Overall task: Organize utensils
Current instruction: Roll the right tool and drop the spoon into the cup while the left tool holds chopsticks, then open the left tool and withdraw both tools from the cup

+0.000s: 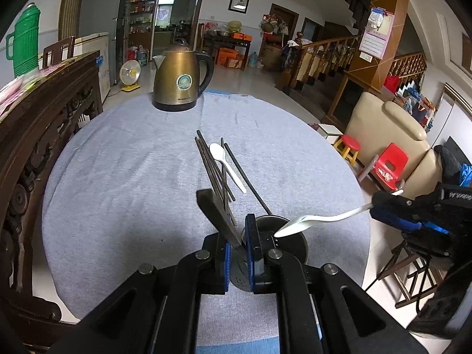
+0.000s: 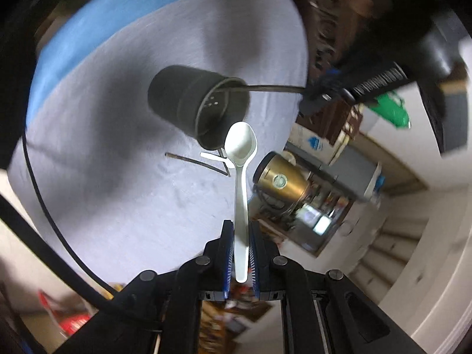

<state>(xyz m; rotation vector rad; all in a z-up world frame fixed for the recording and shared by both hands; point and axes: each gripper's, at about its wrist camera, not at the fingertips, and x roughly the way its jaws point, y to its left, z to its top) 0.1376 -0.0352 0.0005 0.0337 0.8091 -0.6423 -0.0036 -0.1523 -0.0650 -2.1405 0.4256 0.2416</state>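
White spoon (image 2: 241,153) over holder rim (image 2: 206,109)

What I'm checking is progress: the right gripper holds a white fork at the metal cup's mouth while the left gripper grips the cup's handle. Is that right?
Not quite. The right gripper holds a white spoon, not a fork; the right wrist view shows its oval bowl. The rest stands: it is at the mouth of the metal cup, whose handle the left gripper grips.
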